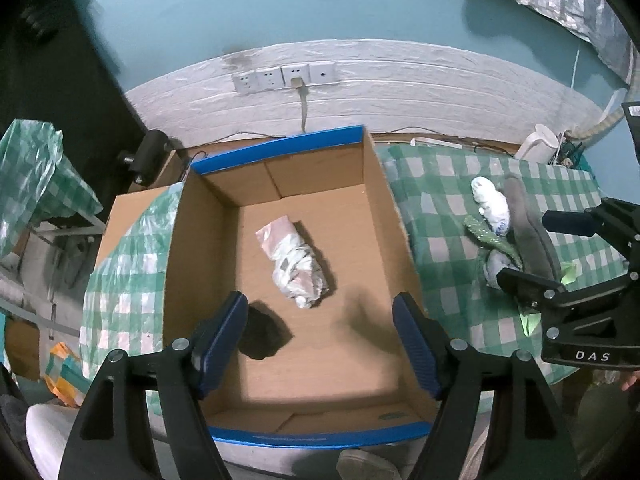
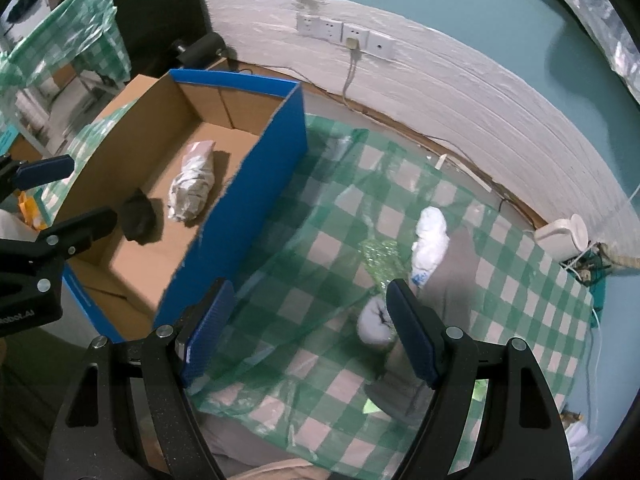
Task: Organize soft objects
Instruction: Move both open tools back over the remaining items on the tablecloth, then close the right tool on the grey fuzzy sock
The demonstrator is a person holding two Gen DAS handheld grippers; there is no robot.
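An open cardboard box (image 1: pixel 384 208) with a blue rim holds a white and pink wrapped bundle (image 1: pixel 294 266) and a small dark soft lump (image 1: pixel 262 332). My left gripper (image 1: pixel 320 316) hangs open over the box floor with nothing between its fingers. To the right, on the green checked cloth (image 2: pixel 320 248), lie a white bundle (image 2: pixel 430 240), a green glittery piece (image 2: pixel 380 256), a pale grey ball (image 2: pixel 374 320) and a long grey soft item (image 2: pixel 452 280). My right gripper (image 2: pixel 310 304) is open above the cloth, just left of that pile, holding nothing.
A white panelled wall with sockets (image 1: pixel 284 76) and a plugged cable runs behind the table. A white jug (image 2: pixel 562 236) stands at the far right corner. A black cylinder (image 1: pixel 150 152) sits behind the box. Plastic-covered clutter (image 1: pixel 36 176) fills the left side.
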